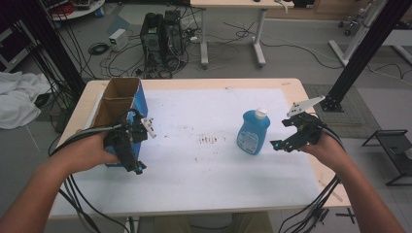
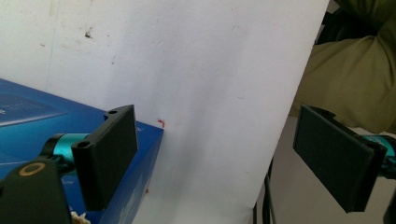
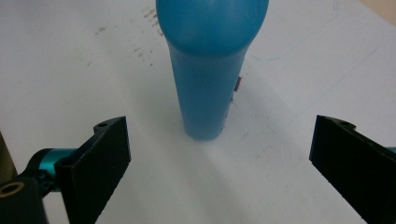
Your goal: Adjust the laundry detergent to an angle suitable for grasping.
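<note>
A blue bottle (image 1: 253,132) with a white cap stands upright on the white table cover (image 1: 204,184), right of centre. My right gripper (image 1: 285,141) is just to its right, open and not touching it. In the right gripper view the bottle (image 3: 208,70) rises a little beyond the wide-apart jaws of the right gripper (image 3: 219,144). An open blue cardboard box (image 1: 120,109) stands at the table's left. My left gripper (image 1: 132,154) hovers at its near right corner. In the left gripper view the left gripper (image 2: 215,140) is open and holds nothing, and the box (image 2: 42,121) lies behind its left jaw.
Brown specks (image 1: 209,140) mark the cover's middle. The table's near edge (image 2: 280,140) and the person's trousers (image 2: 355,70) lie close ahead of the left gripper. Computer towers (image 1: 163,36), cables, a second table (image 1: 233,29) and a black post (image 1: 359,53) stand beyond the table.
</note>
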A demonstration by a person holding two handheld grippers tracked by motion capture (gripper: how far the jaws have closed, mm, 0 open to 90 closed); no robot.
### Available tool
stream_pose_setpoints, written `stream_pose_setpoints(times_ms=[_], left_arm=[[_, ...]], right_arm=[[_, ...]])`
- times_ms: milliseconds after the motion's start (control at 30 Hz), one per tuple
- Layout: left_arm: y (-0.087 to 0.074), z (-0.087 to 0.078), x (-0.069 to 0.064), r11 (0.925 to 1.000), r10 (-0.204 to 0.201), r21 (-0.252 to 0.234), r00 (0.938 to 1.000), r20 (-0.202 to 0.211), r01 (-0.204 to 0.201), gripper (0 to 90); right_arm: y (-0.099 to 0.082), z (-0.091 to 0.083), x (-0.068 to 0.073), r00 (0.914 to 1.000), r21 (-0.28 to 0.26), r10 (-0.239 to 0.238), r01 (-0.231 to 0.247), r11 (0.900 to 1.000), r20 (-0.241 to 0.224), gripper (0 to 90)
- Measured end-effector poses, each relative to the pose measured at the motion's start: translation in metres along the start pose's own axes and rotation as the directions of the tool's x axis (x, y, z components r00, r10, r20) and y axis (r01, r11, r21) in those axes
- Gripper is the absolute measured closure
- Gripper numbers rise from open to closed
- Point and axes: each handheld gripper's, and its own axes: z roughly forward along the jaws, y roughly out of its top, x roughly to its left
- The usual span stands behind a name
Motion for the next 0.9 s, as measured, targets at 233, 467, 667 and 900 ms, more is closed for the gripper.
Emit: stream_pose_setpoints(times_ms=[233, 467, 667, 900], left_arm=[[0.0, 0.0, 0.001, 0.9999, 0.01, 0.011, 0.9999, 0.0, -0.01, 14.0], [0.0, 0.0, 0.0, 0.9999, 0.005, 0.009, 1.0, 0.002, -0.005, 14.0], [0.0, 0.0, 0.0, 0.9999, 0.001, 0.012, 1.0, 0.007, -0.001, 14.0], [0.001, 0.001, 0.001, 0.9999, 0.004, 0.011, 1.0, 0.002, -0.004, 14.0]], right_arm=[[-0.012, 0.007, 0.003, 0.9992, -0.065, 0.039, -0.038, 0.9972, 0.003, 4.3], [-0.018, 0.015, 0.005, 0.9984, -0.137, 0.05, -0.046, 0.9895, 0.026, 4.3], [-0.02, 0.022, 0.004, 0.9988, -0.173, 0.043, -0.038, 0.9841, 0.025, 4.3], [-0.023, 0.031, 0.005, 0.9974, -0.22, 0.063, -0.054, 0.974, 0.034, 4.3]])
